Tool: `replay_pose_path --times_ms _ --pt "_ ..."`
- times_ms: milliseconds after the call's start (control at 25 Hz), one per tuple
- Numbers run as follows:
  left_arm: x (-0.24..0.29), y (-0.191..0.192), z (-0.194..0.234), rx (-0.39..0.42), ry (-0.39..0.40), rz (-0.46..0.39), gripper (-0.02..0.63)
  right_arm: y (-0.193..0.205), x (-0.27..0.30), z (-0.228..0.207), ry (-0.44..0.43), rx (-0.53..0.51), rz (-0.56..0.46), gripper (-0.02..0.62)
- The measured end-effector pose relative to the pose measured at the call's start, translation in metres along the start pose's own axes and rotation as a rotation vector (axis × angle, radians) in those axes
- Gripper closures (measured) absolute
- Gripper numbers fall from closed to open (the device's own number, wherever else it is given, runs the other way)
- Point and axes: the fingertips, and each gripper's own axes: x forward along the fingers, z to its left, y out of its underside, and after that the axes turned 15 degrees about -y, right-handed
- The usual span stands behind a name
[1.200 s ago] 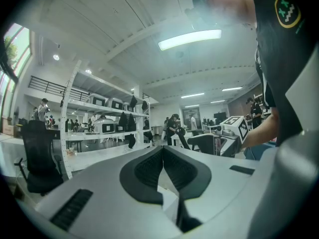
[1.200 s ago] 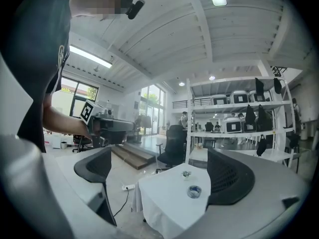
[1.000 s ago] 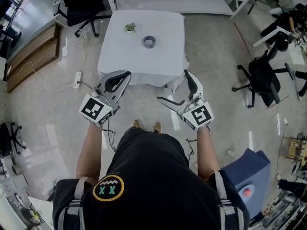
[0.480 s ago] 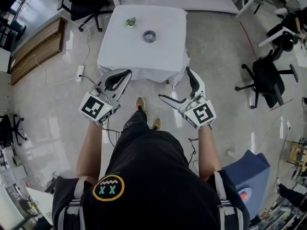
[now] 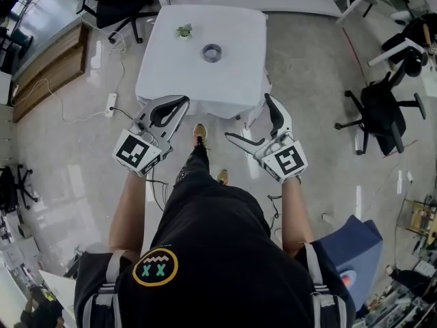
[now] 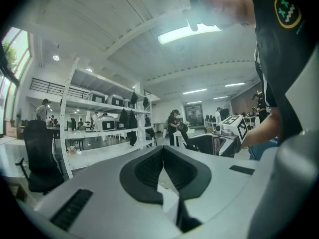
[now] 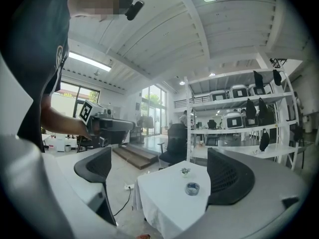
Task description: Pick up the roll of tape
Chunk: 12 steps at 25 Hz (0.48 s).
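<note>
The roll of tape [image 5: 212, 52], grey with a dark hole, lies flat near the middle of a small table draped in white cloth [image 5: 171, 80]. Both grippers hang in the air short of the table's near edge. My left gripper [image 5: 182, 102] is shut with nothing in it, its dark pads [image 6: 149, 169] meeting at the tips. My right gripper [image 5: 249, 119] is open and empty. In the right gripper view the tape [image 7: 192, 188] sits on the table [image 7: 159, 203] between the spread pads [image 7: 227, 178], still far off.
A tiny potted plant [image 5: 183, 31] stands at the table's far left, behind the tape. Black office chairs [image 5: 379, 111] are to the right and far left [image 5: 119, 5]. A power strip with cable [image 5: 111, 103] lies on the floor at left. Metal shelving [image 7: 234, 118] lines the room.
The table has come slightly nearer in the head view and one foot has stepped forward under it. Both grippers keep their pose, left shut, right open.
</note>
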Motion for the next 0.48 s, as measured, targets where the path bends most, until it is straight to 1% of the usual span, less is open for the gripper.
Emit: replay_pose_path --times_ms 200,480 --pt "0.027 0.009 0.031 -0.017 -0.001 -0.001 0.588 0.002 0.027 -0.031 -0.004 -0.001 0.012 -0.003" --pt "0.078 0.022 0.086 -0.038 0.011 0.0 0.588 0.005 0.072 -0.089 -0.004 0.012 0.044 -0.003"
